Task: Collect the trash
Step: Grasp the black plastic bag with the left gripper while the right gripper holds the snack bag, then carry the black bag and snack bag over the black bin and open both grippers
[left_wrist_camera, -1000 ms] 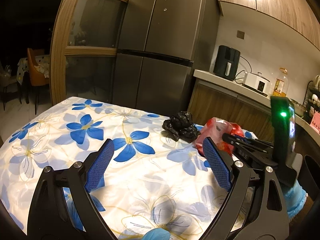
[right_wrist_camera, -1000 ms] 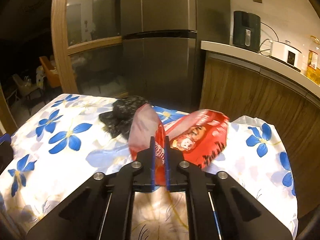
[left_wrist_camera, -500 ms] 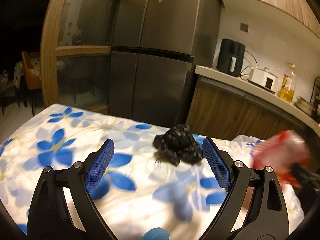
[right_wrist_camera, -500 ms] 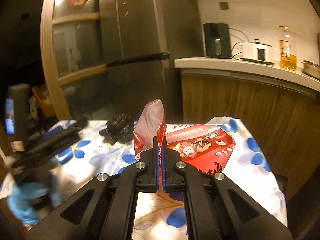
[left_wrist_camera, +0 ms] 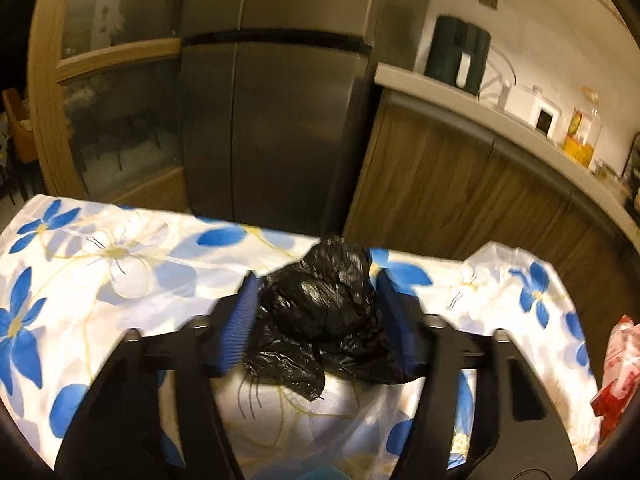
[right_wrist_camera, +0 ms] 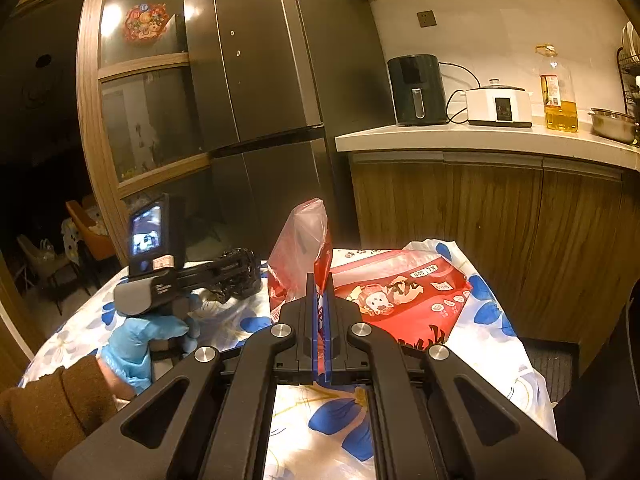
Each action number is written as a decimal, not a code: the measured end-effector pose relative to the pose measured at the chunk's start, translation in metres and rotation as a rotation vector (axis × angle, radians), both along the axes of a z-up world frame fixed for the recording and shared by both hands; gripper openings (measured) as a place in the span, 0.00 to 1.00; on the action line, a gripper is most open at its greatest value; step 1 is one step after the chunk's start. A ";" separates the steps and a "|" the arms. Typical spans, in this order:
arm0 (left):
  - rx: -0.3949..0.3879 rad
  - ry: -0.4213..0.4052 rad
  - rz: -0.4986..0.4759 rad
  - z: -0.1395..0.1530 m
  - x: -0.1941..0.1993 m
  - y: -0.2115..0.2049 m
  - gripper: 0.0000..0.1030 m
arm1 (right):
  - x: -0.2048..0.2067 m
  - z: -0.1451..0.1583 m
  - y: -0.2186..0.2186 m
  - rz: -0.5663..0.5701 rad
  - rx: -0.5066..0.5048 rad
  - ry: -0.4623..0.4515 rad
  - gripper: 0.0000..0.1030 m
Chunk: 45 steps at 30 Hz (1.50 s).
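A crumpled black plastic bag (left_wrist_camera: 324,316) lies on the flowered tablecloth (left_wrist_camera: 120,264). My left gripper (left_wrist_camera: 320,320) is open, its blue pads on either side of the bag; contact is unclear. My right gripper (right_wrist_camera: 319,312) is shut on the edge of a red plastic packaging bag (right_wrist_camera: 384,292) and holds it up over the table. In the right wrist view the left gripper (right_wrist_camera: 236,272) shows at the black bag (right_wrist_camera: 248,290), held by a blue-gloved hand. The red bag's edge shows at the far right in the left wrist view (left_wrist_camera: 618,364).
A steel fridge (right_wrist_camera: 260,92) stands behind the table. A wooden counter (right_wrist_camera: 500,140) to the right carries an air fryer (right_wrist_camera: 418,90), a white cooker (right_wrist_camera: 498,106) and an oil bottle (right_wrist_camera: 558,92). A dark bin edge (right_wrist_camera: 600,400) sits at the table's right side.
My left gripper moved forward to the black bag and narrowed around it. My right gripper lifted the red bag and drew back to the right.
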<state>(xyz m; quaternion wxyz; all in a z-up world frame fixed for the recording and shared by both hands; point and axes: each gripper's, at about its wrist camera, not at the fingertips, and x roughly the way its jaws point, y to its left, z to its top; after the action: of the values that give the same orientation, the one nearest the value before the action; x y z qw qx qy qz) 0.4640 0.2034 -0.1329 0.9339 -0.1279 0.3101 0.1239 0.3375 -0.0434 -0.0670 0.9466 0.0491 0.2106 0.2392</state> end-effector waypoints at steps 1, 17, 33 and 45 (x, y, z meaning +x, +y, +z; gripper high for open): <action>-0.005 0.009 -0.001 -0.003 0.002 0.001 0.40 | 0.000 -0.001 0.000 -0.001 0.002 0.004 0.03; -0.035 -0.170 0.016 0.045 -0.079 -0.018 0.26 | -0.024 0.025 -0.014 -0.016 0.018 -0.038 0.03; 0.058 -0.304 -0.228 0.122 -0.158 -0.171 0.26 | -0.082 0.071 -0.107 -0.156 0.041 -0.127 0.03; 0.010 -0.357 -0.504 0.136 -0.167 -0.331 0.26 | -0.098 0.078 -0.232 -0.416 0.068 -0.158 0.03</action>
<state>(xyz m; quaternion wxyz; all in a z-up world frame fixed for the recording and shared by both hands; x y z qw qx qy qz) 0.2975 -0.1273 0.0026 0.9755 -0.0620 0.1627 -0.1345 0.2391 -0.2755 0.0109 0.9869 0.1044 0.1128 0.0490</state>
